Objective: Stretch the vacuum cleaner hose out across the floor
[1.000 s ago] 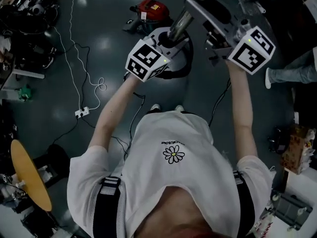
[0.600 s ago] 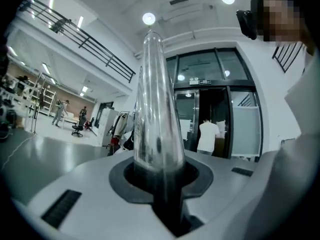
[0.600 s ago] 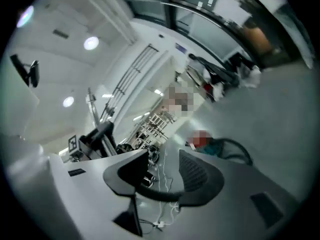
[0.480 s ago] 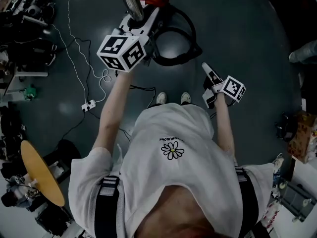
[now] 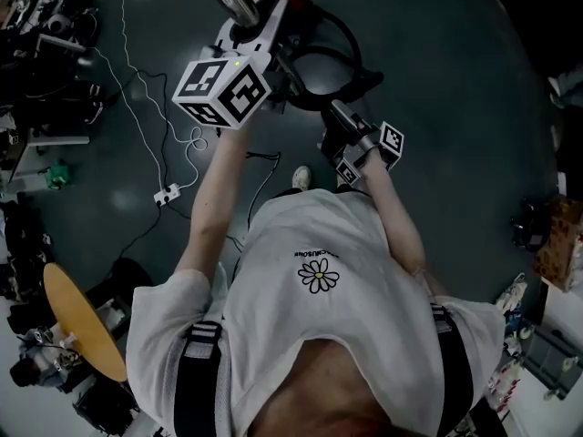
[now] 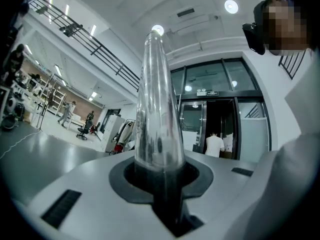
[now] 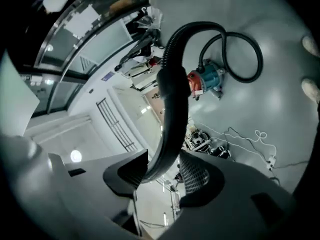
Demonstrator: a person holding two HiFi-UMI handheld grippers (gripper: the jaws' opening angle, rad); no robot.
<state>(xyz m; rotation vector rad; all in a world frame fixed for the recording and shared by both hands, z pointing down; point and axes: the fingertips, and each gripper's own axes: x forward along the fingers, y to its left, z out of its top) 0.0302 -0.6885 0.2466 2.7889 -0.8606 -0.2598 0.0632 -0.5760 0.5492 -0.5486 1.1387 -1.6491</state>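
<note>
Jaws of left gripper [image 6: 161,176] clamp chrome wand [image 6: 157,104]. Right gripper [image 7: 162,176] jaws grip hose [image 7: 172,94], which loops to vacuum cleaner [image 7: 205,80] on floor [image 7: 280,99].

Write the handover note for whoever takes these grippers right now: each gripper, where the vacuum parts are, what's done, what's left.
Left gripper: shut on the shiny metal tube, held high.
Right gripper: shut on the black hose, lower than the left.
Vacuum cleaner: on the floor ahead, with the hose curled in a loop beside it.
Done: both grips taken.
Left: pull the hose out straight across the floor; it is not stretched yet.
</note>
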